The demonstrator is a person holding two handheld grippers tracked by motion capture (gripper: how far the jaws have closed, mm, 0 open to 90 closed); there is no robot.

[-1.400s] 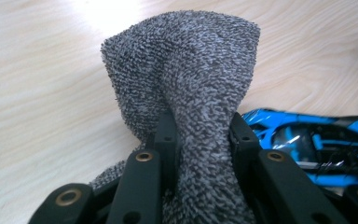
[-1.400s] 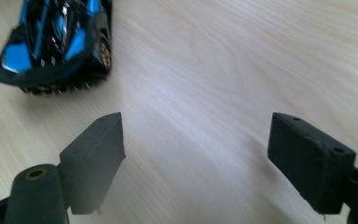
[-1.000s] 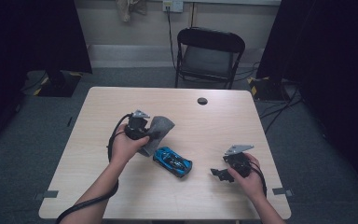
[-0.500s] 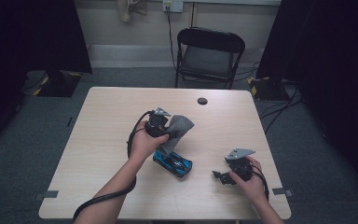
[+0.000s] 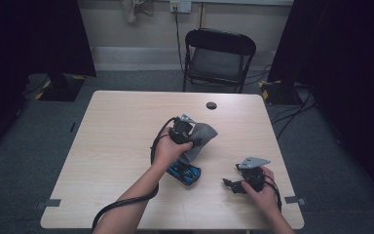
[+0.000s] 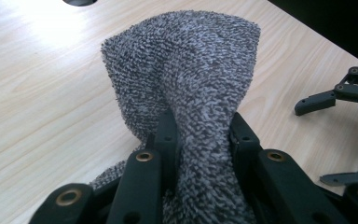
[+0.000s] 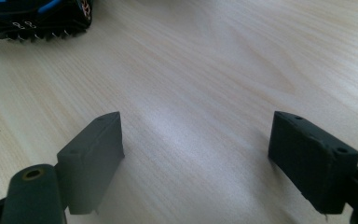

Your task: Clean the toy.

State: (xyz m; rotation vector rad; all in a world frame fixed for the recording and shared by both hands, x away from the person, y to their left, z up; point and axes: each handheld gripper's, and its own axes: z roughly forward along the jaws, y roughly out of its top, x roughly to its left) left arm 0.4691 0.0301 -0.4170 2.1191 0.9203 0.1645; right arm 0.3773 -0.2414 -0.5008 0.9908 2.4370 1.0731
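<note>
Two black jaws of the left gripper [image 6: 200, 140] were squeezed tight on a grey fuzzy cloth [image 6: 191, 79], which stood up between them in the left gripper view. In the high view that cloth [image 5: 200, 136] hung over the middle of the table [image 5: 117, 146], right above a blue toy car [image 5: 185, 173]. The right gripper [image 7: 196, 158] had its jaws wide apart with nothing in them, low at the right of the high view. Picking up the cloth looked done. Wiping or covering the car seemed not yet done, and the right gripper looked like it was waiting.
</note>
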